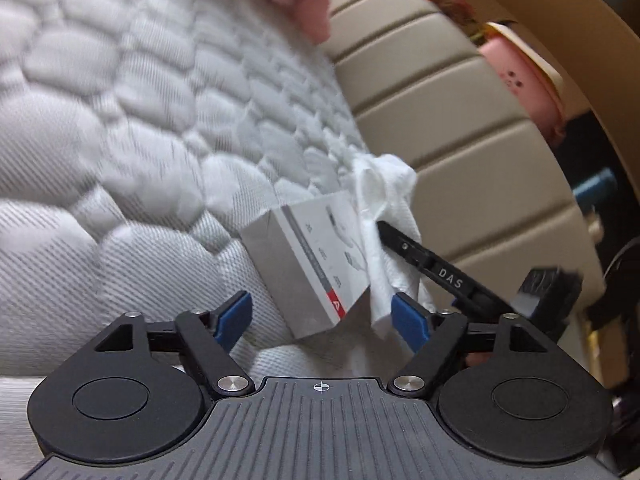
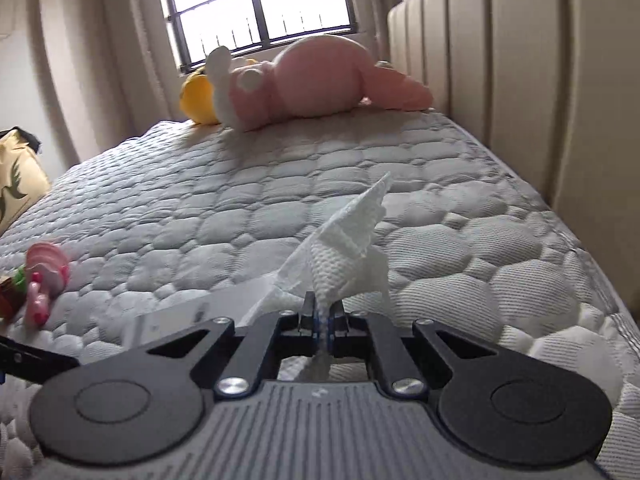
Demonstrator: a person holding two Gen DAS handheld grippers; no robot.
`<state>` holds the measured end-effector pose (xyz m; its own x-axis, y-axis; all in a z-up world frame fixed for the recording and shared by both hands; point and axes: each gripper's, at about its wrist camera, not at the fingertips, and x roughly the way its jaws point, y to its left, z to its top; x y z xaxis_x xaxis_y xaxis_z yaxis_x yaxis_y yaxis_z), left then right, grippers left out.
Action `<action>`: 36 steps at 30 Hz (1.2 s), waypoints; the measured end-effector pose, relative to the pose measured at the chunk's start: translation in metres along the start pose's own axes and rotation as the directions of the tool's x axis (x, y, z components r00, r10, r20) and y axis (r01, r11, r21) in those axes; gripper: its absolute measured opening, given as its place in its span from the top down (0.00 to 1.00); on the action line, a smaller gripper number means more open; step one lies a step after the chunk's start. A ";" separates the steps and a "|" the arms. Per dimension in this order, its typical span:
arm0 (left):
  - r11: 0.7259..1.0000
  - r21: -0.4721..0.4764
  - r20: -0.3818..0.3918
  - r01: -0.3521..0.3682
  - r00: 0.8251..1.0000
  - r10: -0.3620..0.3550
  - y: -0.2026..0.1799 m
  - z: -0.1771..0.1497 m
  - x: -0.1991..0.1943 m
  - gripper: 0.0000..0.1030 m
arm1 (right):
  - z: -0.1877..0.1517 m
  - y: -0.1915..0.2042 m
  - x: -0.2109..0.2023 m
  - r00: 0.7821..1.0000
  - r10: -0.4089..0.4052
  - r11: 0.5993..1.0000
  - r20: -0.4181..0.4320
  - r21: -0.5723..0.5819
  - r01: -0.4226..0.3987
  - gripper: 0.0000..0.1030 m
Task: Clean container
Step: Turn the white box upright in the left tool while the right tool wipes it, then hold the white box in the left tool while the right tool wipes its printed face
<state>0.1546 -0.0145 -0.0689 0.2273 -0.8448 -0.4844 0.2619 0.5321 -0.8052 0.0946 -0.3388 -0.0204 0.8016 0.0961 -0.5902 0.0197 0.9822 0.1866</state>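
My mattress [image 2: 248, 200] is pale grey, quilted in rounded pebble shapes. The box [image 1: 308, 268] is white and grey with a red corner, the tissue [image 2: 344, 252] white and dimpled, the headboard [image 2: 520, 80] beige, ribbed; my hand-held gripper [image 1: 322, 318] black, blue-tipped.

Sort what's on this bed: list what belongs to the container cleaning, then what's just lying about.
Job:
- white box
- paper towel, pinched in the right gripper
- left gripper, open by the box

Lying about:
- pink plush toy
- yellow plush
- small pink toy
- mattress
- headboard
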 end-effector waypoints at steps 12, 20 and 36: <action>0.958 0.258 0.144 -0.128 0.985 0.093 -0.021 0.034 0.043 0.38 | -0.028 -0.014 0.015 0.985 0.162 0.985 -0.058 0.074 -0.158 0.94; 0.436 0.812 0.409 -0.389 0.911 0.053 -0.073 -0.076 0.002 0.38 | -0.022 -0.012 -0.016 0.982 0.187 0.979 0.014 0.076 -0.187 0.94; 0.340 0.834 0.424 -0.435 0.899 0.110 -0.066 -0.100 0.014 0.48 | -0.020 0.105 -0.074 0.871 0.491 0.854 -0.014 -0.188 -0.484 0.94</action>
<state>0.0465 -0.0672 -0.0569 0.6311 -0.6771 -0.3785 0.7721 0.5954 0.2222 0.0258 -0.2395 0.0272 0.6999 0.5679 -0.4332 -0.4837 0.8231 0.2976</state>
